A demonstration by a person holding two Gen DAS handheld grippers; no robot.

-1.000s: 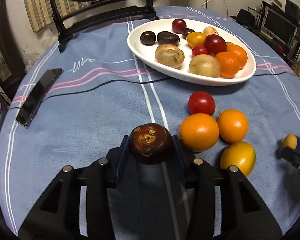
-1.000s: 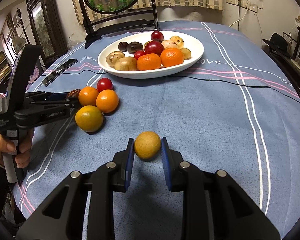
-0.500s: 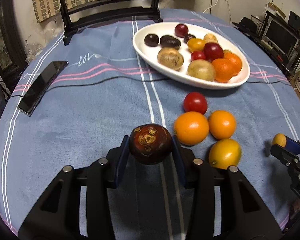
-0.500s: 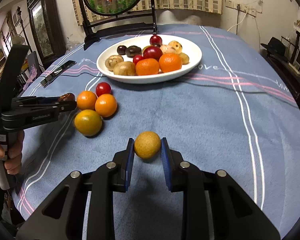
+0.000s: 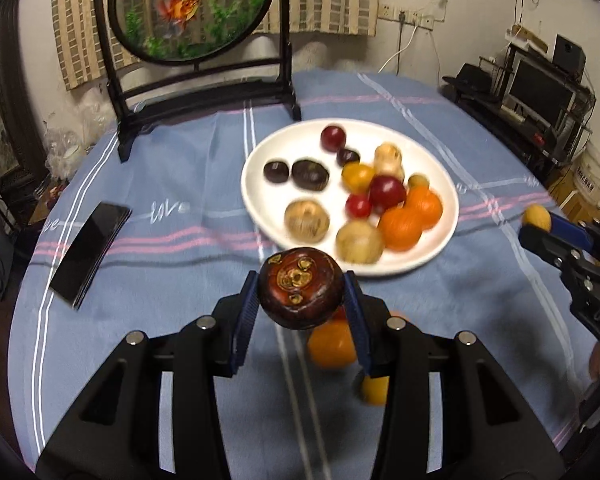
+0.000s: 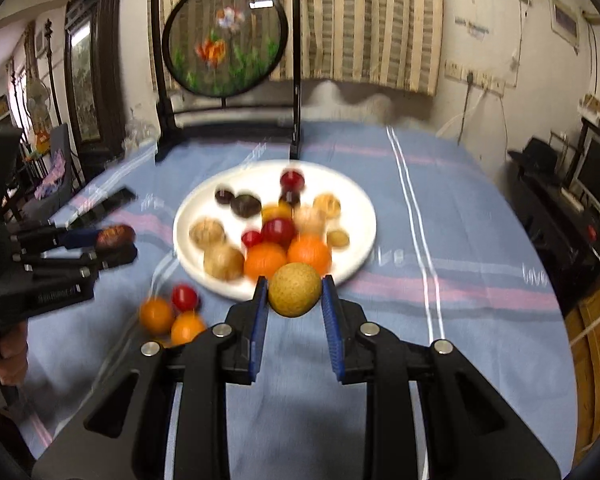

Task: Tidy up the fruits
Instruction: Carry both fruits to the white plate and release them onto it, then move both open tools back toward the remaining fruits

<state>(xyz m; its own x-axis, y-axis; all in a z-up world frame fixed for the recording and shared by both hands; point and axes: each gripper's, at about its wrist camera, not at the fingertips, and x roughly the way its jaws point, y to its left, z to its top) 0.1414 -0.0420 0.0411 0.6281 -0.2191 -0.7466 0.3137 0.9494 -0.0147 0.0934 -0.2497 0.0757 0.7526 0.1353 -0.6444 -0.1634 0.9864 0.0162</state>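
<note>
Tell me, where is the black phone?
In the left wrist view, the black phone lies on the blue tablecloth at the left, apart from the white plate and nearer than the fish-picture stand.

Blue-clothed table [image 5: 180,300] with plate [image 5: 260,200], phone [image 5: 90,248], oranges [image 6: 156,314].

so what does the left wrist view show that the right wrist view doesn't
Only the left wrist view: the dark maroon fruit's patterned face close up between the left tool, and the black phone shown sharply.

Only the right wrist view: the hand gripping the left tool's handle, the small red fruit loose on the cloth, and the tan round fruit filling the right tool.

Both: the white plate of mixed fruit, loose orange fruits on the blue tablecloth, and the round goldfish screen.
</note>
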